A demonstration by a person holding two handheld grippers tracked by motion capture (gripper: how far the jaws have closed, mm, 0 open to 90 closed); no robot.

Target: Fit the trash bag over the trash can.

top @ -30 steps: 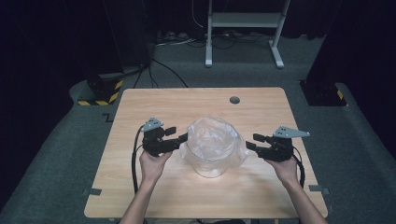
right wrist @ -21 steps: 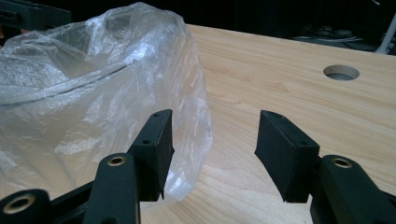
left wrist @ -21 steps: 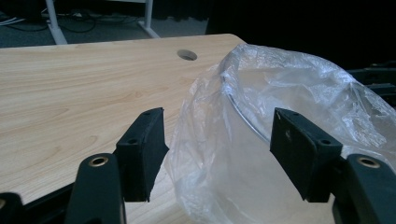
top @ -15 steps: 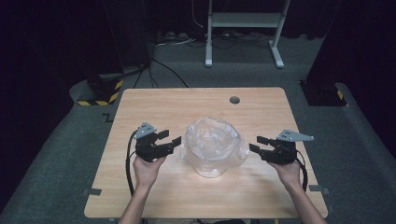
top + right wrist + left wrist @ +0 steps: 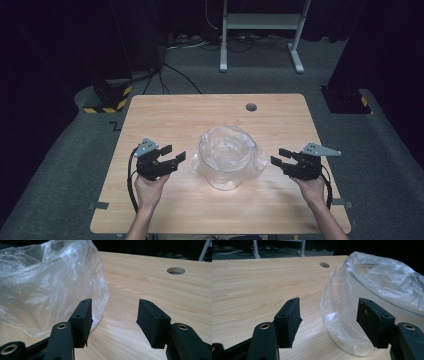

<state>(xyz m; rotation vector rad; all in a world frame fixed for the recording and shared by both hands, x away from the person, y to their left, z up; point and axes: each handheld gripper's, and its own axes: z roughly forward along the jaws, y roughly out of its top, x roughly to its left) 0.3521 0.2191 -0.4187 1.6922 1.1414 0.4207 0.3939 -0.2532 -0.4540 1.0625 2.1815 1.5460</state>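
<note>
I am looking down on the wooden worktop (image 5: 165,120) in the high view, and a clear round bowl (image 5: 226,165) lined with a crinkled transparent plastic bag (image 5: 252,162) is sitting just below its centre, the bag's edge folding out over the rim; I am holding the left gripper (image 5: 174,159) at about nine o'clock from the bowl, near it but not touching, its jaws spread and pointing toward the glass; the left hand (image 5: 148,188) is gripping it from below, with a black cable (image 5: 131,182) looping down beside the wrist; the right gripper (image 5: 278,159) is sitting at about three o'clock from the bowl, also apart from it, jaws spread and aimed inward; the right hand (image 5: 311,186) is wrapping its body; in the left gripper view the left gripper (image 5: 329,320) is framing the bag-covered side of the bowl (image 5: 352,340) between its parted pads, nothing pinched between them; in the right gripper view the right gripper (image 5: 114,320) is standing open over bare wood, the plastic bag (image 5: 50,287) lying off at ten o'clock just past one pad; a round cable hole (image 5: 251,107) is showing at twelve o'clock from the bowl, near the far edge; beyond the worktop a grey metal stand (image 5: 260,30) is standing on the dark carpet (image 5: 390,150).
</note>
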